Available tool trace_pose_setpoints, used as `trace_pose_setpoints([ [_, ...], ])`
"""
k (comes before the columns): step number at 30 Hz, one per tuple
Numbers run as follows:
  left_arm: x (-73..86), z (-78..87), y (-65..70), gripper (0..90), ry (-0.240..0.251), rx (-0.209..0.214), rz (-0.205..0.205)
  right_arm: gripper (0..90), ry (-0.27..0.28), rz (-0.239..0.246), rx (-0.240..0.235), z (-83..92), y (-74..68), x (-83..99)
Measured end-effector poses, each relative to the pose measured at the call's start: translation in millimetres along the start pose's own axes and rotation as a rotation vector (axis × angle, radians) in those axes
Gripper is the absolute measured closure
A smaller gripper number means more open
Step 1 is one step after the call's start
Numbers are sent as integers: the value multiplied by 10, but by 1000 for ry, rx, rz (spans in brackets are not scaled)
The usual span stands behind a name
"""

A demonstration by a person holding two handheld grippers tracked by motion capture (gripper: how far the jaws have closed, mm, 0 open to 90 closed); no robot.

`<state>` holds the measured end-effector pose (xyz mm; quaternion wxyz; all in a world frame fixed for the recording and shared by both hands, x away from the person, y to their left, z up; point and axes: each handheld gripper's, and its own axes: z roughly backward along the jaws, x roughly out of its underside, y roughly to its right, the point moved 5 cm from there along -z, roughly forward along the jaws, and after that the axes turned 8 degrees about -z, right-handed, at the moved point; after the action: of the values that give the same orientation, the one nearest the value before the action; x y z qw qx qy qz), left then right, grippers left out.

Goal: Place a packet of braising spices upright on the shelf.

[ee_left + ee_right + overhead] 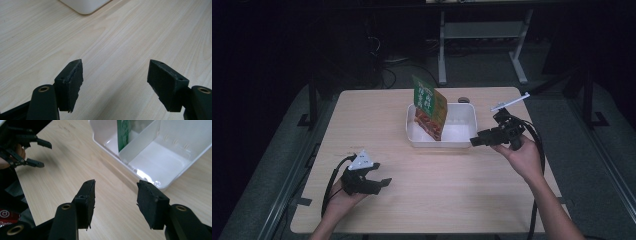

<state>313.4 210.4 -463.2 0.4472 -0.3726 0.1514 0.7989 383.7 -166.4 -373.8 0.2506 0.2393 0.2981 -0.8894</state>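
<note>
While your right gripper (pixel 473 141) hangs spread and empty just beside the white bin (pixel 464 140), your left gripper (pixel 384 181) rests spread and empty over bare table (pixel 452 185), well apart. Inside the bin's left compartment, the green-and-orange packet (pixel 430 107) leans tilted.

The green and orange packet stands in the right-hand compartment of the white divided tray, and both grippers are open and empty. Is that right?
Not quite. In the high view the packet stands in the left-hand compartment of the white divided tray; the right-hand one holds nothing. The rest holds: the left gripper and right gripper are open with nothing between their jaws.
</note>
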Motion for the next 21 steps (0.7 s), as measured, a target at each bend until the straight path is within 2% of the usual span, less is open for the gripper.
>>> trace_pose_setpoints([
  [10, 0, -5, 9, 284, -2, 3, 1, 467, -9, -12, 3, -55, 47, 207],
  [21, -2, -14, 19, 284, -5, 4, -4, 462, -20, -33, -15, -118, 96, 454],
])
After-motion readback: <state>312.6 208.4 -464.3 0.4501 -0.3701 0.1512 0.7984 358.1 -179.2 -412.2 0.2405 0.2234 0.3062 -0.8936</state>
